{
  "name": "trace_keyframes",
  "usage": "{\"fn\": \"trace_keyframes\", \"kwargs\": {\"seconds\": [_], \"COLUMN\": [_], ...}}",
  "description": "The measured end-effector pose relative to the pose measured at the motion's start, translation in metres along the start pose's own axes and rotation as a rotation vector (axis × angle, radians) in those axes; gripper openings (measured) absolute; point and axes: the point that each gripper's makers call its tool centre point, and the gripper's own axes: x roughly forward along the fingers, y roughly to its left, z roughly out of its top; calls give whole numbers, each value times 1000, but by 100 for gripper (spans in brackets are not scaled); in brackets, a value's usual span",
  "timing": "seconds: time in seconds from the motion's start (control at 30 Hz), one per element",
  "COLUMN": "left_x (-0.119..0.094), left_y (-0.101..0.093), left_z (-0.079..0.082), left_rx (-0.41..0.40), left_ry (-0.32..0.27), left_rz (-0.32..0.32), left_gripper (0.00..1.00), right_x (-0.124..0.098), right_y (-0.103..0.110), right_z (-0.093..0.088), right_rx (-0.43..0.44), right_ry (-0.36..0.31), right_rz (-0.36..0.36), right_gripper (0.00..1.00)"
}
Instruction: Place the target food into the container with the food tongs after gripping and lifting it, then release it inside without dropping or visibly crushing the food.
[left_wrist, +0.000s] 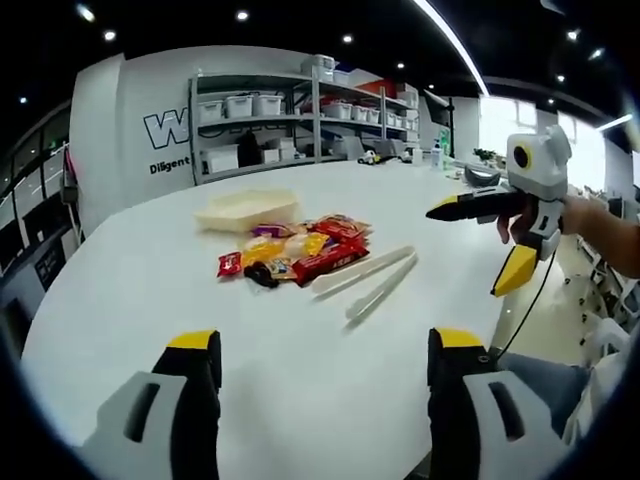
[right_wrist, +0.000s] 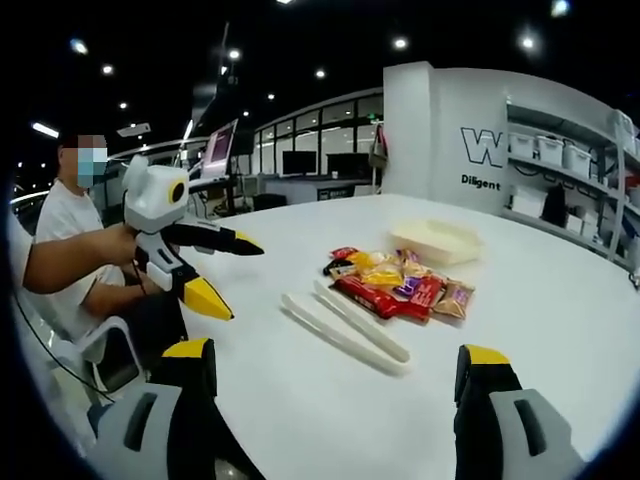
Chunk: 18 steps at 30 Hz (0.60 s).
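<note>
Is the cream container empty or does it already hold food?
Appears empty: the container shows no packet inside; the snack packets lie piled on the table beside it.

The far white wall (left_wrist: 150, 110) beside the shelving carries the only lettering that can be made out. In the left gripper view a large outlined "W" (left_wrist: 165, 128) stands on it, cut off by the shelf post, with a smaller dark line below that starts "Diligent" (left_wrist: 170, 164). In the right gripper view the same wall (right_wrist: 450, 120) shows the "W" (right_wrist: 482, 146) and beneath it a word that reads roughly "Diligent" (right_wrist: 482, 182), its middle letters blurred. The snack packets (left_wrist: 300, 250) on the worktop (left_wrist: 300, 380) bear print, too small and blurred to read.
</note>
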Motion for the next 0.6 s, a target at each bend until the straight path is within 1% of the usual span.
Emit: {"fn": "trace_keyframes", "kwargs": {"seconds": [0.1,0.13,0.17,0.27,0.4,0.47,0.5,0.6], "left_x": [4,7,8,12,18,21,22,24], "left_y": [-6,-11,-12,-12,-15,-18,-21,-24], "left_z": [1,0,-1,-3,-2,-2,-2,1], "left_rx": [-21,-31,-31,13,17,17,29,76], "left_ry": [-6,-6,-1,17,18,22,28,15], "left_rz": [-31,-53,-59,-52,-69,-83,-93,-101], "left_gripper": [84,85,86,82,79,76,72,65], "right_x": [1,1,2,3,6,8,9,10], "right_y": [1,0,-1,-1,-2,-3,-2,-2], "right_z": [-4,-4,-4,-6,-9,-11,-12,-13], "right_rx": [-10,-11,-10,4,8,16,18,23], "right_ry": [11,9,6,19,26,30,31,24], "right_rz": [13,10,6,13,21,26,32,39], "right_gripper": [99,99,99,99,97,95,94,94]}}
